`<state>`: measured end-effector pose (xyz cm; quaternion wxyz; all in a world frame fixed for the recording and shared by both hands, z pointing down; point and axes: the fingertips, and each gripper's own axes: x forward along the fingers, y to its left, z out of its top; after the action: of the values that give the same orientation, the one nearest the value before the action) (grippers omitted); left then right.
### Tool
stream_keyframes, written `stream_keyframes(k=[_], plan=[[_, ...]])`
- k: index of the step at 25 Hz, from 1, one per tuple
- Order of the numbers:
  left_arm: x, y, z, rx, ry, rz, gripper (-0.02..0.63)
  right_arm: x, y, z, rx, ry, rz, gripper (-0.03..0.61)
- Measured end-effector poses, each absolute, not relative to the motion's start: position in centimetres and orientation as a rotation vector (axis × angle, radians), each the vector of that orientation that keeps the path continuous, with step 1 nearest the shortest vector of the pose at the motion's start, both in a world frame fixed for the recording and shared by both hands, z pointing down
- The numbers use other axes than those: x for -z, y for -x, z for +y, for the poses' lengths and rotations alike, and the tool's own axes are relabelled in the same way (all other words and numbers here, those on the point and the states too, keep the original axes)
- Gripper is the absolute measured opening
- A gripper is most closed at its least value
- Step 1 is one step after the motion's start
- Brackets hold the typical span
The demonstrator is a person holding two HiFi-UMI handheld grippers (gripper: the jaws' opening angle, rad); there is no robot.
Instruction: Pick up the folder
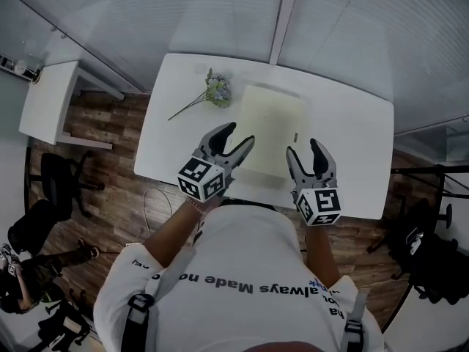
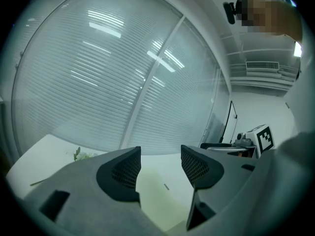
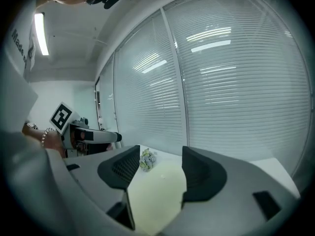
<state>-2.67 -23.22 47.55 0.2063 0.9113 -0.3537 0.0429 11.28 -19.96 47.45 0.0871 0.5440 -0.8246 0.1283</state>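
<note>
The pale yellow flat folder [image 1: 272,123] lies mid-way on the white worktop [image 1: 352,123], ahead of you. Your left gripper [image 1: 239,133] and right gripper [image 1: 303,148] are both spread, nothing between them. The folder looks light, thin and likely floppy, so pinch its side edges evenly.

The left tongs [image 1: 239,133] and right tongs [image 1: 303,147] cover the near corners of the folder [image 1: 271,127].

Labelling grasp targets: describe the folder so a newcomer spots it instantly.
Start at the white table. Flat at its middle lies the folder, a large pale yellow-green rectangle. Its only neighbour, a small flower sprig at its left, is bushy and stemmed.
</note>
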Motion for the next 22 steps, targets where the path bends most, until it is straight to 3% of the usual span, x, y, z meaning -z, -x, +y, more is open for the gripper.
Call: stream_keyframes(k=[22], plan=[[-60.7, 3.2, -25.0, -0.357, -2.329, -0.926, 0.316, -60.1, -13.3, -21.4, -0.679, -1.55, -2.315, 0.293]])
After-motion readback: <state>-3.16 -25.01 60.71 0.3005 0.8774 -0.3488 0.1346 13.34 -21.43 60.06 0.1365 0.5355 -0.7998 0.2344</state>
